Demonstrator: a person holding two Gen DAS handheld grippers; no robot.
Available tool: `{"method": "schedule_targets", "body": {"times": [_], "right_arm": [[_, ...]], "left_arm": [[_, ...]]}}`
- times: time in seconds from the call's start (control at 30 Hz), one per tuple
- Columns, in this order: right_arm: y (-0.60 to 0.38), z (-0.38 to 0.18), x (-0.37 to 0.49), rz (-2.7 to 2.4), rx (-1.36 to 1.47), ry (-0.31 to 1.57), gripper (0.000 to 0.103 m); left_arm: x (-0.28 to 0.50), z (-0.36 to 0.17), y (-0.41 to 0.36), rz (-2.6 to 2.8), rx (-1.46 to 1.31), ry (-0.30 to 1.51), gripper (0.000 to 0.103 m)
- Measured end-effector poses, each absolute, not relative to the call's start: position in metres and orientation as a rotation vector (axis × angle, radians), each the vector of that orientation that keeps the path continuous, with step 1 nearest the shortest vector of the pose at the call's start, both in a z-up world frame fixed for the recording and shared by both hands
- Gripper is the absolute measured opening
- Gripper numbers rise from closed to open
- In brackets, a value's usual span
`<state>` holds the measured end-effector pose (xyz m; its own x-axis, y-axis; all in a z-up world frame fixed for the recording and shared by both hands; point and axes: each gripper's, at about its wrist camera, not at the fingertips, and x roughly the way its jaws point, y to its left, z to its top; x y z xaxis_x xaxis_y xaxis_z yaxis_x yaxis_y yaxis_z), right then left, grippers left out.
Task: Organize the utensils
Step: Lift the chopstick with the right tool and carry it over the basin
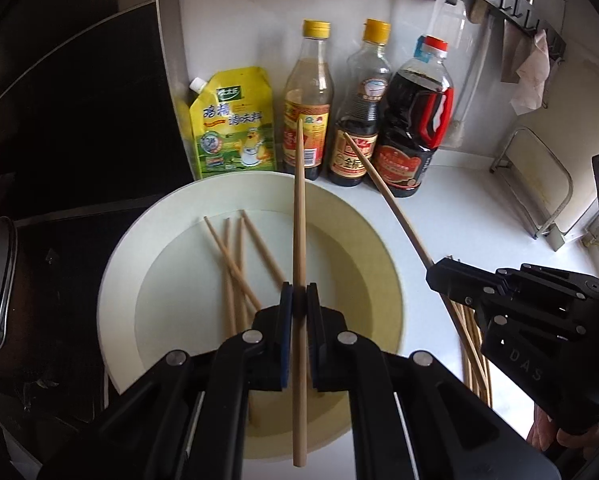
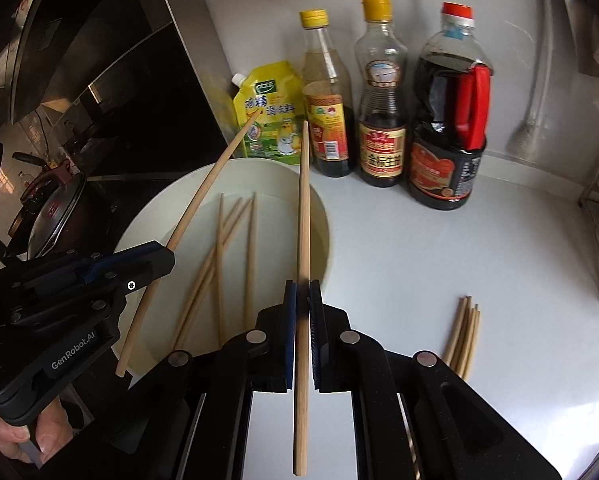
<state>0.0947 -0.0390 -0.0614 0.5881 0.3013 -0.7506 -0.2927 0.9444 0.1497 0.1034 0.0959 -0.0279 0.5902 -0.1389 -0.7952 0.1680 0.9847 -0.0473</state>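
With each gripper (image 1: pixel 299 300) (image 2: pixel 302 300) clamped on one chopstick (image 1: pixel 299 216) (image 2: pixel 304 216), lay both parallel beside the counter bundle (image 2: pixel 464 336), whose far end is probably hidden.

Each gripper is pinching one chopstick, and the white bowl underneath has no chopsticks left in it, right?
Not quite. The white bowl is not bare: several loose chopsticks lie in it, as the right wrist view shows. The rest holds: the left gripper is shut on one chopstick, and the right gripper is shut on another chopstick.
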Motion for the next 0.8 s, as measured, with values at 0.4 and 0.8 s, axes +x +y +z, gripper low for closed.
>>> {"method": "schedule_targets", "body": {"times": [0.4,0.8], "right_arm": [[0.028,-0.090,0.135,0.421,-0.013,0.974,0.006],[0.046,-0.123,0.161,0.382,-0.021,1.077,0.006]], "left_arm": [[0.127,-0.055,0.152,-0.115,0.001,0.985,0.008],[0.150,-0.093,0.170,-0.093,-0.010,1.086,0.008]]}}
